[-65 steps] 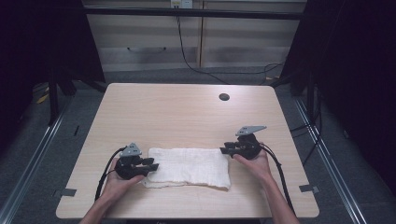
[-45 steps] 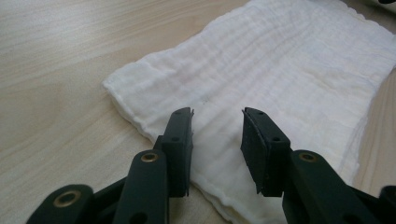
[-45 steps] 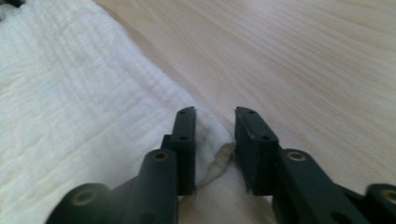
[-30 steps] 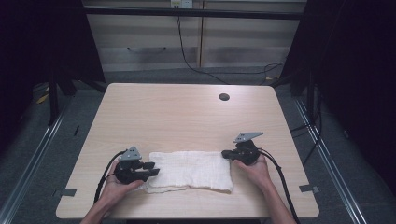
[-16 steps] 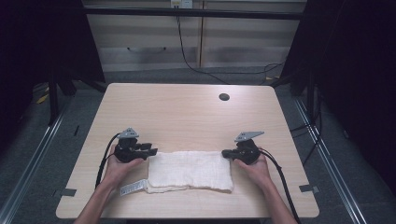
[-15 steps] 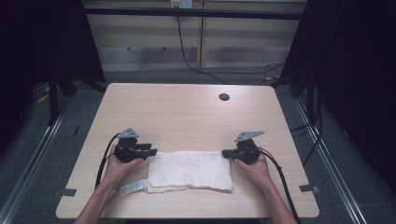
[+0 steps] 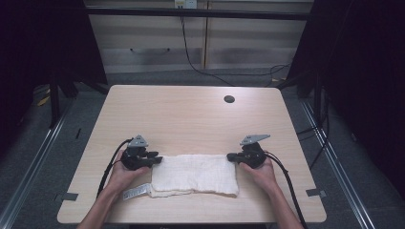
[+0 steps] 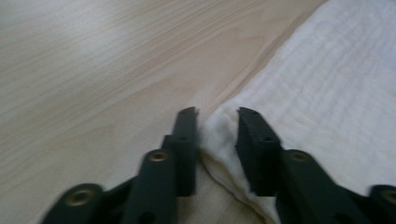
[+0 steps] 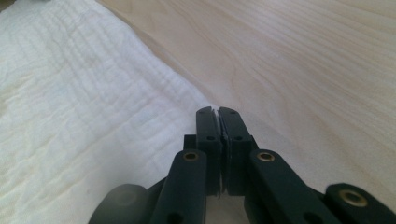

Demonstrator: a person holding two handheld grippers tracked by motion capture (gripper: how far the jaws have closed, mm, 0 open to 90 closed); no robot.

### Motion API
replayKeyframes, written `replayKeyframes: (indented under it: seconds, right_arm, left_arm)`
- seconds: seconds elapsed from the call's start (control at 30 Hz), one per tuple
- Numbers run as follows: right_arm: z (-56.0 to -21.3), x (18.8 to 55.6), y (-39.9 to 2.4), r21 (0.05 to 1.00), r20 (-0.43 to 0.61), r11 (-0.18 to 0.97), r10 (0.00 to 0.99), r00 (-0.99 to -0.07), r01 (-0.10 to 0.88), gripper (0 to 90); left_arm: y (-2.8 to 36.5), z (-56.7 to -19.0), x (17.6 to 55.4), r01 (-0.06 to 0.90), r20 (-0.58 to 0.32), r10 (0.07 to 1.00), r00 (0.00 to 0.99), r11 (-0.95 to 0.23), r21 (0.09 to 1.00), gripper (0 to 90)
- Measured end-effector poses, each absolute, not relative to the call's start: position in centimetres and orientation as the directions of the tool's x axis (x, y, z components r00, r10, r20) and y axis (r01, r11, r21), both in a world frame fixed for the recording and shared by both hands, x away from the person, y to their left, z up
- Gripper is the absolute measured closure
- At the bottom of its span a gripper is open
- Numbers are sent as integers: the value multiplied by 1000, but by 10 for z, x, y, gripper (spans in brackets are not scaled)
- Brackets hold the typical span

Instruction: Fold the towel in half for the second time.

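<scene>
A folded white cloth [image 7: 193,174] lies flat near the front of the wooden table [image 7: 191,119]. My left gripper [image 7: 157,161] is at the cloth's far left corner. In the left gripper view that corner of the cloth [image 8: 327,93] is bunched between the jaws of the left gripper [image 8: 217,112], which have just been closing and now press on it. My right gripper [image 7: 230,156] is at the far right corner. In the right gripper view its jaws [image 9: 216,109] are shut, with the edge of the cloth [image 9: 70,93] running into their tips.
A white label [image 7: 135,192] sticks out from the cloth's near left corner. A dark round hole [image 7: 229,99] sits in the far part of the table. Cables trail from both grippers toward the table's front edge. Dark curtains flank the table.
My left hand moved from the cloth's near left corner to its far left corner, and its jaws closed there. The label end now lies loose on the table. The right gripper stayed put.
</scene>
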State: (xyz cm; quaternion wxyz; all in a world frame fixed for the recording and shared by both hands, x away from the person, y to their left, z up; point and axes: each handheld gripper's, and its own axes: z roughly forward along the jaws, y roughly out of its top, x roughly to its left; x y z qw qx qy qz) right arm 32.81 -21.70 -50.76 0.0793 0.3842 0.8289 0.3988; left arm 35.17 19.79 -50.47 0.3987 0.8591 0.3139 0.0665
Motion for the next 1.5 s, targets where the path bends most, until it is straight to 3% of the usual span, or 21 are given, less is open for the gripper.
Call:
replayKeyframes:
  seconds: [0.13,0.33,0.5,0.67,0.77,1.03,1.5]
  right_arm:
    - [-507,328,-217,723,177,385,700,-692,574,878]
    - [-497,326,-221,751,199,344,696,-690,564,878]
    - [-483,329,-229,775,201,316,698,-687,548,877]
    - [-469,331,-231,786,180,321,698,-693,528,878]
    - [-460,333,-228,791,165,332,693,-701,514,877]
    - [-462,327,-227,804,158,324,692,-704,498,878]
    - [-449,290,-221,846,128,334,630,-766,416,878]
  left_arm:
    - [193,-503,347,475,-108,597,795,-501,724,855]
    - [197,-499,349,500,-173,595,785,-443,744,862]
    - [206,-486,351,497,-245,585,773,-320,807,864]
    - [205,-473,352,479,-242,571,784,-310,821,864]
    - [206,-463,356,484,-286,567,772,-235,843,864]
    - [203,-482,356,501,-237,615,752,-299,812,864]
    - [203,-488,358,529,-246,652,717,-280,801,868]
